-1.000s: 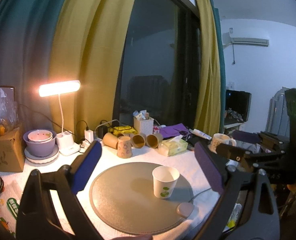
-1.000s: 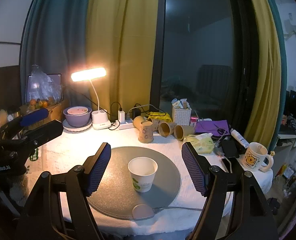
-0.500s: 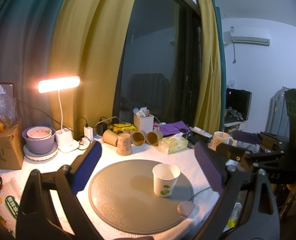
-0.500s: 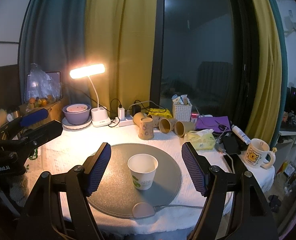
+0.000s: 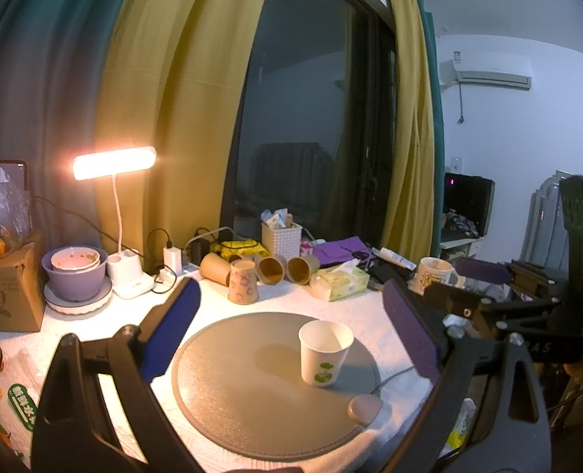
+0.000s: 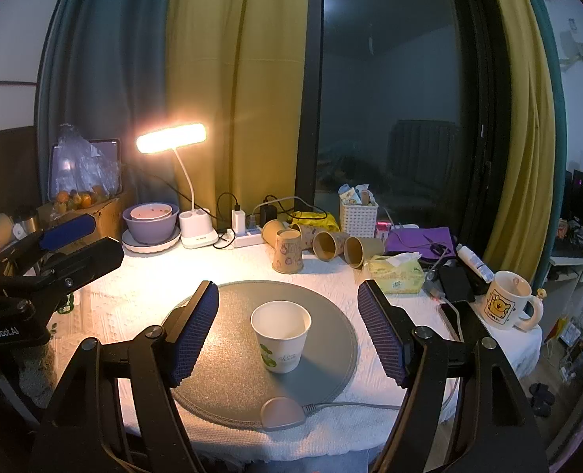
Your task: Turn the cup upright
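Note:
A white paper cup (image 6: 281,335) with a green print stands upright, mouth up, on a round grey mat (image 6: 228,386). It also shows in the left wrist view (image 5: 325,352) on the right part of the mat (image 5: 236,386). My right gripper (image 6: 289,333) is open and empty, held back from the cup and above the table's near edge. My left gripper (image 5: 291,335) is open and empty, to the left of the cup and apart from it.
Brown paper cups (image 6: 323,242) lie and stand behind the mat, with a lit desk lamp (image 6: 171,138), a purple bowl (image 6: 151,220), a tissue box (image 6: 397,274) and a bear mug (image 6: 506,305). A cable with a puck (image 6: 283,414) lies at the mat's near edge.
Both views have risen and drawn back a little from the table. The cup stands where it was, and both grippers stay open.

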`<state>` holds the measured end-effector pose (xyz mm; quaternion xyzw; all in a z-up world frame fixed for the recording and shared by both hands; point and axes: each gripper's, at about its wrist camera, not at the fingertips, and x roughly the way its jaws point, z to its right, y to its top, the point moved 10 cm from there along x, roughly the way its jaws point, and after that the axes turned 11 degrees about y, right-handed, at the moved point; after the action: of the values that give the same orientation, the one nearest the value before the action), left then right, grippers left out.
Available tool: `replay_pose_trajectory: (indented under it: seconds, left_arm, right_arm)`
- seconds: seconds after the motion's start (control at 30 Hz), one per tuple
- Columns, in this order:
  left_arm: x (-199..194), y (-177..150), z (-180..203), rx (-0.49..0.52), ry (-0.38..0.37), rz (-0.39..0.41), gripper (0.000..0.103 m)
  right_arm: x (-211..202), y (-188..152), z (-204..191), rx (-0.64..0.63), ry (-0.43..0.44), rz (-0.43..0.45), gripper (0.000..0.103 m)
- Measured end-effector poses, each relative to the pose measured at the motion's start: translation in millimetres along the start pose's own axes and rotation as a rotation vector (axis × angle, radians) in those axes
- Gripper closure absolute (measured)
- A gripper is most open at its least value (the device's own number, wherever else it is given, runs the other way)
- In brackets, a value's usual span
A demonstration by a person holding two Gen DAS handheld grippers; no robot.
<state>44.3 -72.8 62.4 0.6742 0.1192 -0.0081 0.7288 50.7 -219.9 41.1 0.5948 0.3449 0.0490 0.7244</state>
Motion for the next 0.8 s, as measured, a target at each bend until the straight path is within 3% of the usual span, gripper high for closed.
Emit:
replay_pose_trajectory:
  seconds: [0.8]
  left_arm:
    - [0.1, 0.3, 1.3, 0.0, 0.0, -0.003, 0.008]
  right_arm:
    - [1.5, -1.5, -0.8, 0.002, 0.0, -0.003, 0.027]
